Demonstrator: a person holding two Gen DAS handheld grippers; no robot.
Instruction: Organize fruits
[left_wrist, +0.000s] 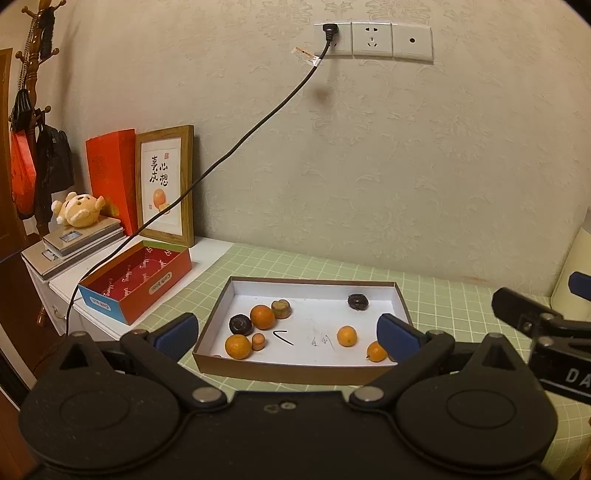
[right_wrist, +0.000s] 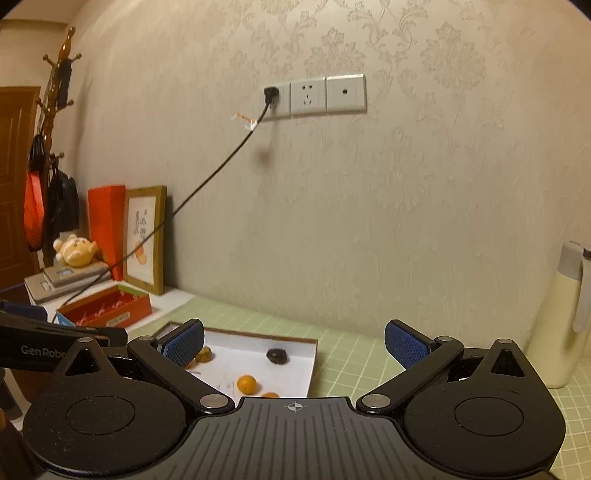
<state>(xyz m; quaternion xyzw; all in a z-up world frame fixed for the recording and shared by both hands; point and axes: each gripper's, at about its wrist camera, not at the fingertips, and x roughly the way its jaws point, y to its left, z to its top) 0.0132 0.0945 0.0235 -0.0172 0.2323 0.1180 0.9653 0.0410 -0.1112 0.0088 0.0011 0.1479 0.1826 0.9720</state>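
I hold a gripper in each hand, both raised above a green gridded tabletop (left_wrist: 461, 295) and pointed toward a pale papered wall. My left gripper (left_wrist: 288, 334) has its two blue-padded fingers spread wide with nothing between them. My right gripper (right_wrist: 293, 345) is spread just as wide and carries nothing either.

The fruit lies in a shallow white tray (left_wrist: 314, 286) with brown outer walls, resting on the tabletop straight ahead of my left gripper and below it. Seen between my left fingers, four small oranges sit in the tray: one near the left-centre (left_wrist: 262, 316), one at the near-left corner (left_wrist: 238, 346), one right of centre (left_wrist: 347, 335), and one by the near wall (left_wrist: 376, 351), just beside my right-hand finger pad in the picture. Two dark round fruits are there as well, one on the left (left_wrist: 240, 324) touching the oranges, one alone near the far wall (left_wrist: 357, 301). Two brownish stubby pieces sit among the left cluster; I cannot tell what they are.

From my right gripper the tray lies ahead and off to the left, partly hidden behind my left finger. So my left gripper is the nearer one, I judge, and already centred over the fruit.

An open red box (left_wrist: 136, 280) stands empty beyond the tray's left end, on a white surface; it may be the sorting place.
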